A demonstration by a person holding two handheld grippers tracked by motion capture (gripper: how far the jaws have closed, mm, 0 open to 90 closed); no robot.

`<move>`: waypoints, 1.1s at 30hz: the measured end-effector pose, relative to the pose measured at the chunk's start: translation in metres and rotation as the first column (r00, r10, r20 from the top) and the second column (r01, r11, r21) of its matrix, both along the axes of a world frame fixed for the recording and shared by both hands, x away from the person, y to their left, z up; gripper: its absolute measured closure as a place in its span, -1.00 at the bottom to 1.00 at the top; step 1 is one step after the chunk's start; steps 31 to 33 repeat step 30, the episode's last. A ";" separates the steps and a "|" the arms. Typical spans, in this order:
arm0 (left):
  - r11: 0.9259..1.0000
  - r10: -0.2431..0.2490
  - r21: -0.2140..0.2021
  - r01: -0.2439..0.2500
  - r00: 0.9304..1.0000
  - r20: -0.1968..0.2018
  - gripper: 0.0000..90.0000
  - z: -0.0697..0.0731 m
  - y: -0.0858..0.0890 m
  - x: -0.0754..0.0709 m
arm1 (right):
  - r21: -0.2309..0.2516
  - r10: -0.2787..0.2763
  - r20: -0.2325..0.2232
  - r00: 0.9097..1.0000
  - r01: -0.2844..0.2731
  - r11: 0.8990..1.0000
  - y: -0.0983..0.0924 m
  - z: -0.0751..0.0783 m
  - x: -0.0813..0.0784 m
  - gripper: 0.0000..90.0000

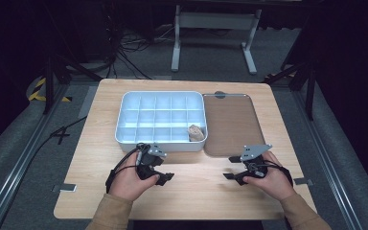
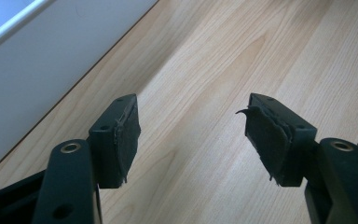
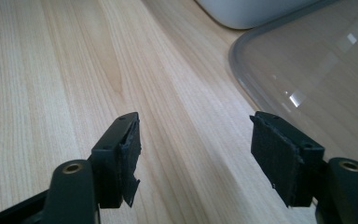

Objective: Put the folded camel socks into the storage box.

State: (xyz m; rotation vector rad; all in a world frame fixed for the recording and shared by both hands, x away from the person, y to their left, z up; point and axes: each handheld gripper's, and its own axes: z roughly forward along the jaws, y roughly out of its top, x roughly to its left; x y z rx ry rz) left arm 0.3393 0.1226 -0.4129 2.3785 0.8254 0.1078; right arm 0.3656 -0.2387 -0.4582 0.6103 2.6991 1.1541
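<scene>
I am looking down on a pale wooden tabletop (image 1: pixel 124 196) with rounded corners, its grain running lengthwise and light falling evenly across it. Grey carpeted floor (image 1: pixel 316 143) is spreading out around it, while the far end of the room is sinking into darkness. A white metal frame (image 1: pixel 215 28) is standing on the floor beyond the tabletop, and black cables (image 1: pixel 129 48) are lying tangled to its left. Dark metal rails (image 1: pixel 19 167) are running along both sides of the floor. Yellow-and-black hazard tape (image 1: pixel 40 91) is showing at the left, and small grey tape pieces (image 1: pixel 63 188) are sticking near the tabletop's near corners.
</scene>
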 end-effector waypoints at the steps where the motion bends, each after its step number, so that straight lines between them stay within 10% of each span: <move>1: 1.000 0.001 0.000 -0.001 1.000 -0.005 -0.20 0.000 0.000 0.000 | 0.003 0.005 -0.004 1.000 -0.005 1.000 0.001 -0.002 0.000 -0.25; 33: 0.998 -0.023 0.057 0.023 1.000 0.006 -0.22 -0.030 0.010 0.008 | 0.033 0.019 0.055 0.998 -0.021 0.999 0.021 -0.025 -0.018 -0.23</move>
